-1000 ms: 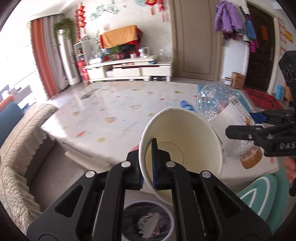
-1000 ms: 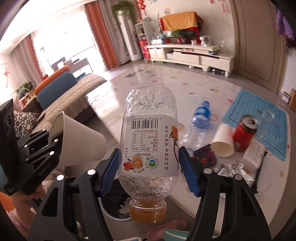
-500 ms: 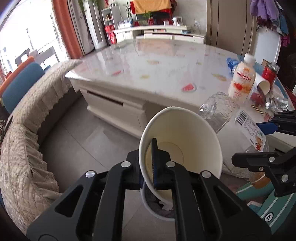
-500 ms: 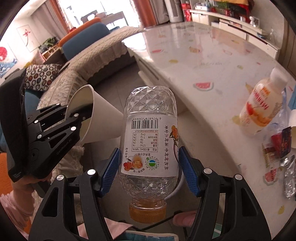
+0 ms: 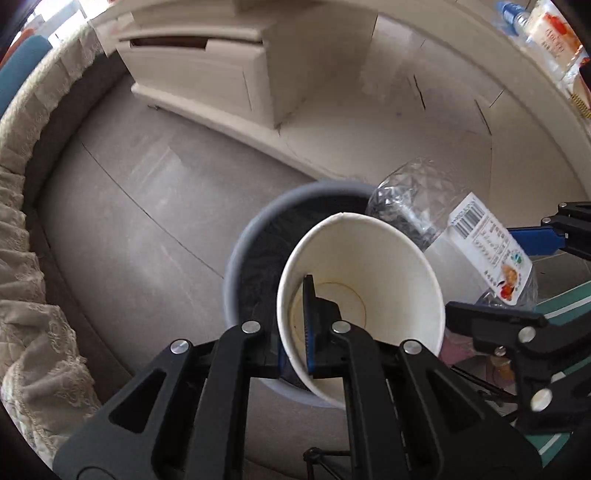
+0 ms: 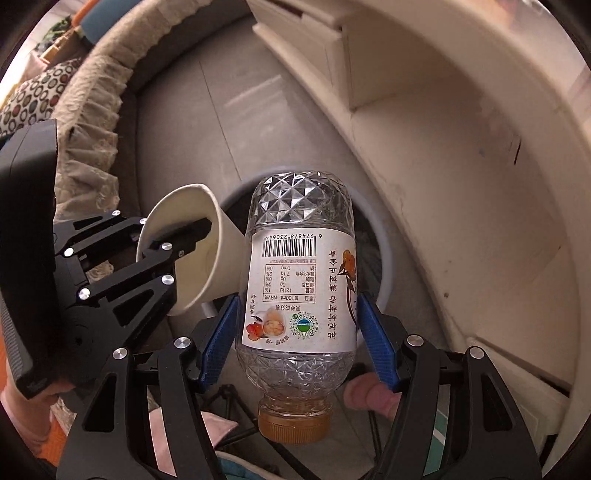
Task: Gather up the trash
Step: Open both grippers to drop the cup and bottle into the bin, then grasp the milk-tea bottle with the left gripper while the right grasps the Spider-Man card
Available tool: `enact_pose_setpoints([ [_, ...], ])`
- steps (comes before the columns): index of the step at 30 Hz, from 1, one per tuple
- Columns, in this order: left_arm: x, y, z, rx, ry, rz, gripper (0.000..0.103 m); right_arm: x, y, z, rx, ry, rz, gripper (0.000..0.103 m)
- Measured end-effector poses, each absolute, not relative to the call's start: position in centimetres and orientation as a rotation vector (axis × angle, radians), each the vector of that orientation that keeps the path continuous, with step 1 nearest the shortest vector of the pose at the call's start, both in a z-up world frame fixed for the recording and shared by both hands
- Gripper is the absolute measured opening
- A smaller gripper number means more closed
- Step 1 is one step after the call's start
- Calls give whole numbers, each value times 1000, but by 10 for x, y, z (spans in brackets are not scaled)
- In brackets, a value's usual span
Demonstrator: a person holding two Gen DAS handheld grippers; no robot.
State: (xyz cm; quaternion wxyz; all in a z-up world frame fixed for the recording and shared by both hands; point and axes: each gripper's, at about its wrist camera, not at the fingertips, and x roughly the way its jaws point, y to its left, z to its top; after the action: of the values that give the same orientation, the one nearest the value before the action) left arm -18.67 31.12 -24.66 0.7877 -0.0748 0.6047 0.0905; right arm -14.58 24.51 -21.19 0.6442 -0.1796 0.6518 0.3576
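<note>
My left gripper (image 5: pixel 293 328) is shut on the rim of a white paper cup (image 5: pixel 369 280), one finger inside it, and holds it over a grey trash bin (image 5: pixel 236 266) with a black liner. My right gripper (image 6: pixel 299 332) is shut on a clear plastic bottle (image 6: pixel 299 258) with a white label and an orange cap, cap toward me, over the same bin (image 6: pixel 386 266). The cup (image 6: pixel 192 251) and left gripper (image 6: pixel 162 251) show at the left of the right wrist view. The bottle (image 5: pixel 443 229) shows in the left wrist view beside the cup.
The bin stands on grey floor tiles next to a cream table base (image 5: pixel 229 66) with drawers. A sofa with a lace cover (image 5: pixel 22 206) curves along the left. Bottles (image 5: pixel 550 33) lie on the tabletop at upper right. A patterned cushion (image 6: pixel 33 92) lies on the sofa.
Both grippers have tilted down from the tabletop toward the floor and moved over the trash bin, still holding the cup and the bottle.
</note>
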Motion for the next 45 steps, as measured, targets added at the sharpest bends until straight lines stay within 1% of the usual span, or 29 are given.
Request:
enact_pose_setpoints([
  [1, -187, 309, -252, -154, 1320, 203, 7, -145, 248, -218, -425, 1498, 799, 65],
  [2, -189, 307, -257, -150, 1332, 212, 12, -145, 250, -223, -431, 1512, 794, 66],
  [3, -192, 303, -260, -140, 1344, 222, 23, -145, 252, -228, -429, 1535, 791, 66],
  [5, -197, 300, -262, -115, 1352, 232, 34, -143, 255, -234, -422, 1560, 786, 67],
  [6, -199, 298, -261, -100, 1350, 241, 40, -140, 253, -235, -418, 1554, 778, 69],
  [7, -202, 297, -260, -93, 1346, 243, 42, -139, 252, -233, -411, 1538, 770, 73],
  [8, -204, 299, -258, -94, 1342, 248, 43, -139, 250, -232, -403, 1529, 768, 77],
  [10, -206, 306, -252, -110, 1330, 260, 43, -136, 243, -227, -388, 1510, 768, 79],
  [13, -204, 314, -238, -123, 1292, 279, 43, -133, 232, -211, -360, 1464, 789, 79],
  [19, -192, 317, -183, -111, 1162, 275, 46, -110, 192, -125, -231, 1248, 806, 79],
  [22, -184, 307, -142, -80, 1074, 244, 47, -97, 158, -75, -168, 1124, 778, 79],
  [24, -176, 297, -114, -68, 1009, 217, 58, -90, 132, -47, -127, 1058, 749, 79],
  [28, -156, 266, -74, -11, 914, 157, 65, -75, 76, -9, -78, 962, 653, 79],
  [29, -150, 258, -69, 2, 901, 142, 70, -70, 60, -3, -68, 945, 620, 82],
  [30, -143, 250, -63, 16, 886, 122, 74, -65, 46, 2, -58, 936, 593, 85],
  [31, -134, 239, -57, 37, 867, 97, 75, -59, 31, 4, -50, 932, 557, 88],
  [33, -120, 217, -49, 64, 845, 50, 79, -48, 9, 2, -38, 941, 516, 88],
  [37, -91, 181, -43, 77, 842, -30, 84, -28, -18, -23, -22, 992, 453, 88],
  [38, -85, 172, -45, 80, 840, -42, 88, -24, -20, -29, -20, 997, 447, 88],
  [45, -35, 134, -61, 110, 898, -99, 89, -3, -8, -65, -118, 999, 440, 86],
])
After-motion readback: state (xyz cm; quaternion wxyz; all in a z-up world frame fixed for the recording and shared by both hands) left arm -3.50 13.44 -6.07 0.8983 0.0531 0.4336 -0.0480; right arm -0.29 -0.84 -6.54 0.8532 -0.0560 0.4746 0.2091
